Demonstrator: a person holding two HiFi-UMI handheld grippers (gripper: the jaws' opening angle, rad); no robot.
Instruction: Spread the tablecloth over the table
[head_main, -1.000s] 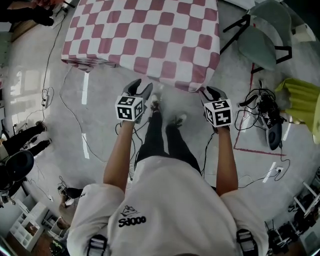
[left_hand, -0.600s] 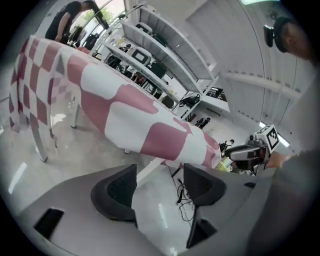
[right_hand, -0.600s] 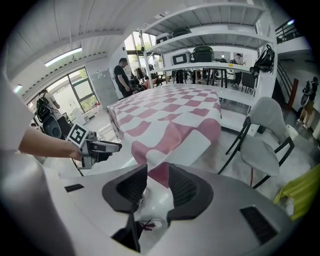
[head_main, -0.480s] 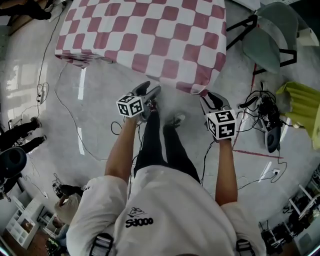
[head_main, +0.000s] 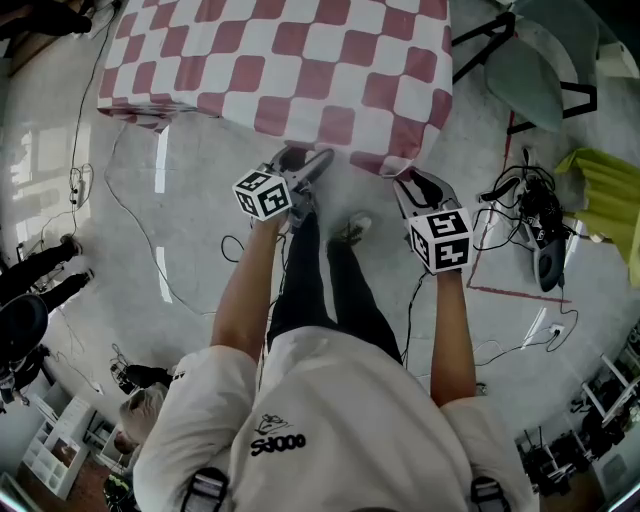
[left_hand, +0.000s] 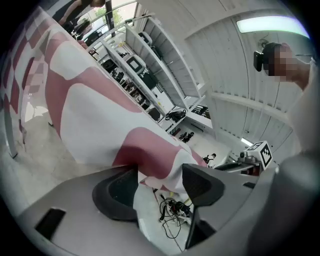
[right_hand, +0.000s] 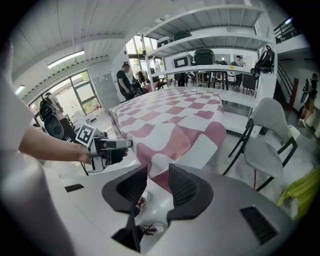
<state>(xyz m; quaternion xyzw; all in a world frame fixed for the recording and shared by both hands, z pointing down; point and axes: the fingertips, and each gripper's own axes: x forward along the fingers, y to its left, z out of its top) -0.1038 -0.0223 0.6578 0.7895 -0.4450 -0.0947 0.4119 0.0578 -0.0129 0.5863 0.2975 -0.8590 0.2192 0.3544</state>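
The grey, glossy floor carries one thin black cable trailing along the left side. One tablecloth, soft fabric in red and white squares, lies over the table, which is wholly hidden beneath it. The cloth's near edge hangs down in loose folds, and its near right corner droops to a rounded point.

There are two grippers, each grey and smooth-bodied, with two dark ribbed pads and one black-and-white marker cube. The left gripper is at the near edge of the table, its cube just behind it. Its jaws have just been opening and stand wide, released. The hanging hem of the tablecloth passes between them, and the pads do not press on it. The right gripper, with its cube, is below the table's near right corner. Its jaws stand partly apart, with a narrow gap through which the floor shows, and grasp nothing. The red corner of the cloth hangs right at their tips.

Beyond the table's right edge stands one chair, a curved grey-green shell on thin black legs. Near it lies one tangle of black cables, and at the far right one crumpled yellow-green sheet.
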